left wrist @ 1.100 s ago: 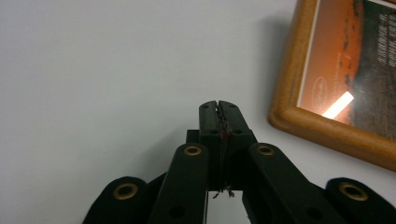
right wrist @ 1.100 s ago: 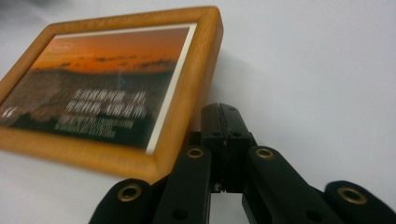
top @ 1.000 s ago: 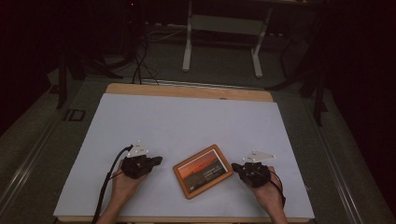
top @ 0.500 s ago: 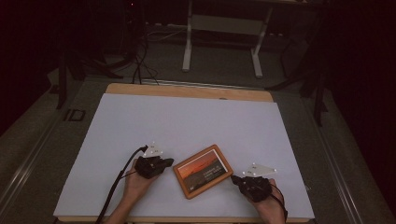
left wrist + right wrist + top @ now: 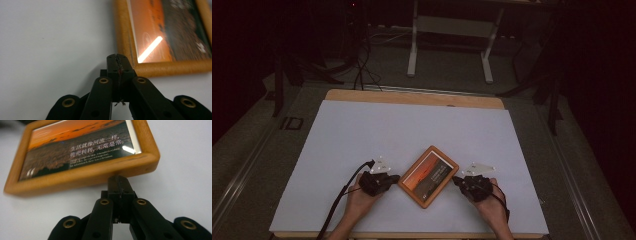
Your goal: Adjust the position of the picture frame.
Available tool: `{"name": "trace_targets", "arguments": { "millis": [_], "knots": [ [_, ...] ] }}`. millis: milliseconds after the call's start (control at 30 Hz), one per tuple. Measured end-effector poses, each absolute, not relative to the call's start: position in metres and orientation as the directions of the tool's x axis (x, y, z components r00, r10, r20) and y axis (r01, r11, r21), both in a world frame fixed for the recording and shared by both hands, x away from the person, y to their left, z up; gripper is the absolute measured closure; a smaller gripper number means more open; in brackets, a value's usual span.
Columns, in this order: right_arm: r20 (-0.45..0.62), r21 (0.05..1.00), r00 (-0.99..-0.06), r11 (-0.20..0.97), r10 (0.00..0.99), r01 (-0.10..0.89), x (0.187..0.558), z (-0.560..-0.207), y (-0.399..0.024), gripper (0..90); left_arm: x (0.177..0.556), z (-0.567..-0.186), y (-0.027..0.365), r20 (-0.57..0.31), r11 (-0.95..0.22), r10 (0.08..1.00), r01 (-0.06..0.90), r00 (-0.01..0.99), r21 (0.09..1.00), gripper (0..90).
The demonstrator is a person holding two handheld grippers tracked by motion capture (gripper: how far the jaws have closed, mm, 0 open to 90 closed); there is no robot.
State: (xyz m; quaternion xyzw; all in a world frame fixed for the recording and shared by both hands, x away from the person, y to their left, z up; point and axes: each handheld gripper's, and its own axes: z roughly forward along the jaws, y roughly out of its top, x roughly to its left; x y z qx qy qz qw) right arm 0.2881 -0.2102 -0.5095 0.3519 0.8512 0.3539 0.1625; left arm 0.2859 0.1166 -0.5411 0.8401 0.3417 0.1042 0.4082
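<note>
- Left gripper [image 5: 395,177], jaws pressed together, sits at the left corner of the wooden picture frame [image 5: 428,176], which lies flat on the white bench [image 5: 412,130].
- Right gripper [image 5: 456,182], jaws also together, tip against the frame's right edge.
- Since a second ago, both grippers have closed in on the frame.

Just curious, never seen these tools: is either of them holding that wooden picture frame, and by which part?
Nothing is held. Both the left gripper and right gripper are shut empty, tips at opposite edges of the picture frame.
</note>
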Motion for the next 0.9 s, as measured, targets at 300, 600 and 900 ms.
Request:
{"name": "trace_targets", "arguments": {
  "millis": [300, 600, 900],
  "knots": [
    [-0.019, 0.718, -0.689, 0.489, 0.724, 0.495, 0.32, -0.511, -0.206, 90.0, 0.274, -0.54, 0.108, -0.11, -0.445, 0.635, 0.479, 0.764, 0.757, 90.0],
    [-0.027, 0.706, -0.705, 0.513, 0.709, 0.489, 0.327, -0.517, -0.189, 90.0, 0.268, -0.54, 0.108, -0.112, -0.444, 0.64, 0.485, 0.76, 0.753, 90.0],
    [-0.024, 0.706, -0.707, 0.513, 0.707, 0.489, 0.33, -0.519, -0.182, 90.0, 0.265, -0.54, 0.108, -0.11, -0.44, 0.649, 0.489, 0.753, 0.753, 90.0]
  ]
}}
